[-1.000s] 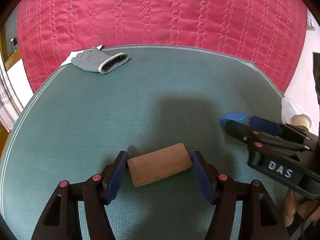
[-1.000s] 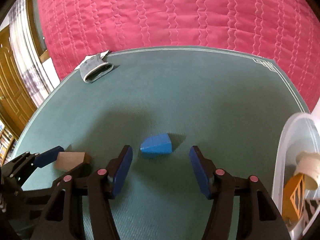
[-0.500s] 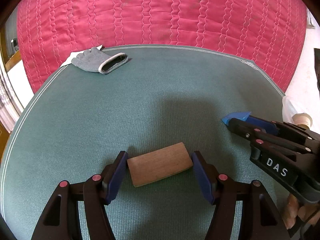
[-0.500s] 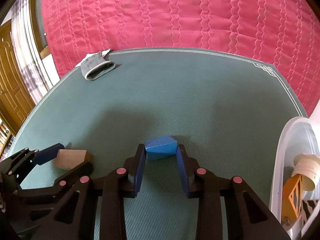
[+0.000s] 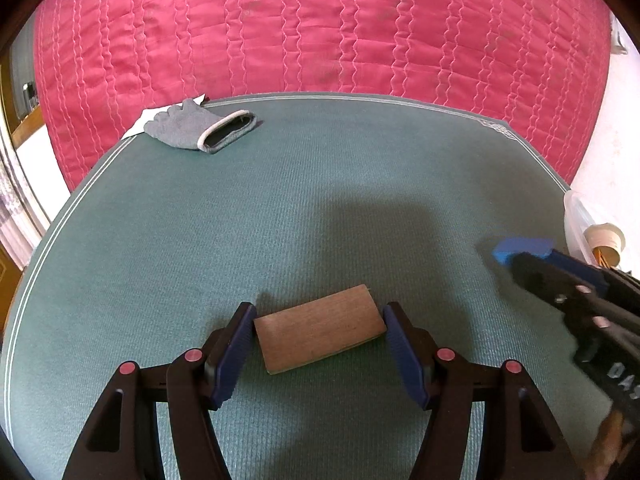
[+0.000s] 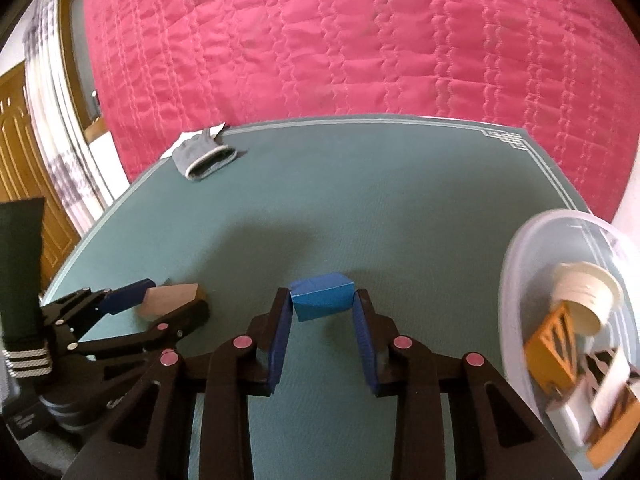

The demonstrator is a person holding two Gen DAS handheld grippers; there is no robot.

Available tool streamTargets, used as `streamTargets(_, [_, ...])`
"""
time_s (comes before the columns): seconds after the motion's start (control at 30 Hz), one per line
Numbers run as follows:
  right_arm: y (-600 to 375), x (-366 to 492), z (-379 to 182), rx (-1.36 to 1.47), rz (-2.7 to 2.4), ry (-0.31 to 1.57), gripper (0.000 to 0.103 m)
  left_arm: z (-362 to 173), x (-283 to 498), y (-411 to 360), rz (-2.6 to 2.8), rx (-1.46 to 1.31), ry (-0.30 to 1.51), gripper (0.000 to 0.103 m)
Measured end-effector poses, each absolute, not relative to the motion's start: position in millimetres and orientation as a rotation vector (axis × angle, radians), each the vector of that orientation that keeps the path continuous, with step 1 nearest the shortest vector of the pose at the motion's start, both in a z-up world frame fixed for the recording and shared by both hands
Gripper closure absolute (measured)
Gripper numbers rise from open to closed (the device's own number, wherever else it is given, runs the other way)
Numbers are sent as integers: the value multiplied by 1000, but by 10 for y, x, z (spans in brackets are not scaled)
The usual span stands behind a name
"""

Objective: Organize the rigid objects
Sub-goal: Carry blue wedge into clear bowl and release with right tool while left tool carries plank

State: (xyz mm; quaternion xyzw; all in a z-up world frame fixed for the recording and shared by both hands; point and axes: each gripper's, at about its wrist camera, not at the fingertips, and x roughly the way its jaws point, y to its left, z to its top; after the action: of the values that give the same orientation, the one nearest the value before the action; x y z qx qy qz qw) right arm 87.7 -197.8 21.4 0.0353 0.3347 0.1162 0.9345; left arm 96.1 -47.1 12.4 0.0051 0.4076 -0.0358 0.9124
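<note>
A flat wooden block [image 5: 320, 328] lies on the green table mat [image 5: 280, 208], between the pads of my left gripper [image 5: 318, 320]. The jaws stand wide on either side of it, with the pads at its ends. My right gripper [image 6: 322, 300] is shut on a blue block [image 6: 322, 296] and holds it lifted a little off the mat. In the left wrist view the right gripper [image 5: 532, 260] shows at the right edge with the blue block [image 5: 516, 248] at its tip. The wooden block also shows in the right wrist view [image 6: 172, 300].
A clear plastic bin [image 6: 532, 248] at the right holds a paper cup [image 6: 584, 292], an orange block [image 6: 552, 352] and other pieces. A grey glove [image 5: 200, 128] lies at the mat's far left corner. A red quilted bed [image 5: 320, 28] stands behind.
My right gripper closed on the blue block and lifted it, shifting right toward the bin. My left gripper has stayed around the wooden block.
</note>
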Motion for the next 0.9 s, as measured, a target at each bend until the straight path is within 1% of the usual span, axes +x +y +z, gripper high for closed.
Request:
streamTargets(0.3, [-2288,547,347,113,178,627,71,141,917,-532,-84,35,818,35])
streamTargets(0.6, [-2801,221,429,178,71,578,71,149,844,-649,-111,50,810,35])
streamTargets(0.9, [-3365,10,380,237,-71,563,71,149,781,-725,-126,65,810,35])
